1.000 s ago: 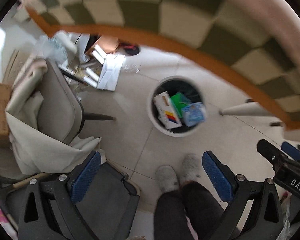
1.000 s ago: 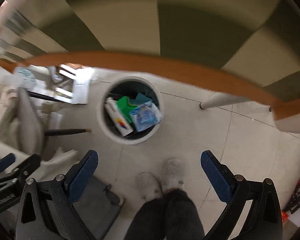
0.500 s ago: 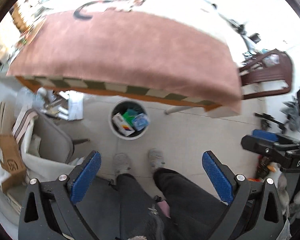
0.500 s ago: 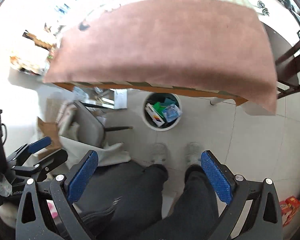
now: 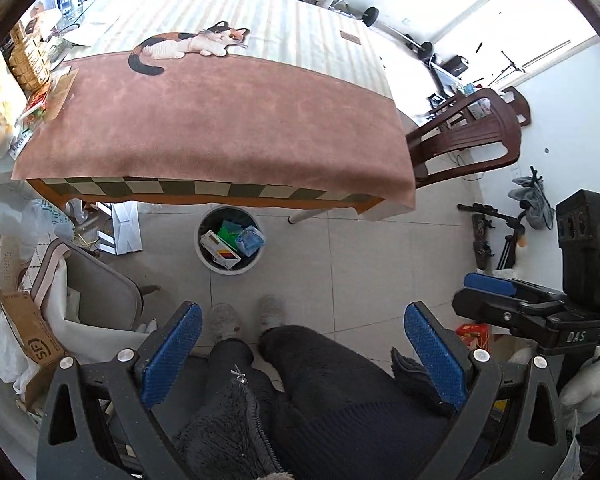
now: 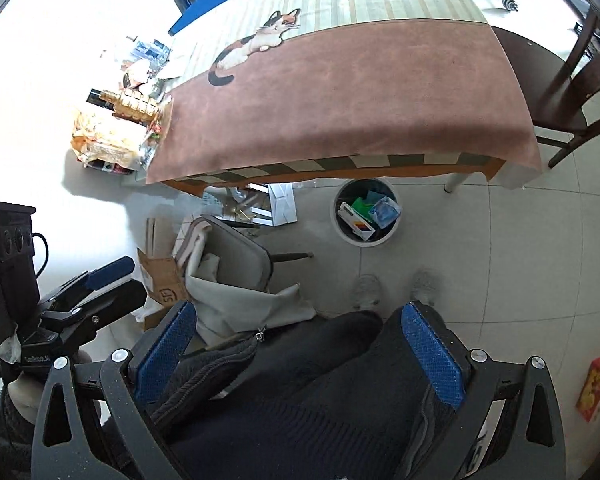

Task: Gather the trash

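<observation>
Both views have drawn up and back from the trash bin (image 5: 228, 245), which filled mid-frame a second ago and now sits small on the floor below the table edge. The brown tablecloth (image 5: 220, 128), earlier only a checkered hem, now shows its whole top with the cat figure (image 5: 188, 45). The person's legs (image 5: 320, 392) now fill the foreground.

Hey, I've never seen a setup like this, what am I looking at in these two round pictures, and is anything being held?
A seated person holds a two-finger gripper in each hand; each has a fisheye camera looking along its blue-padded fingers. One picture comes from the left gripper, the other from the right gripper. Both are open and hold nothing. Ahead stands a table under a brown cloth with a cat design. On the floor by its edge sits a bin with packaging inside.
</observation>
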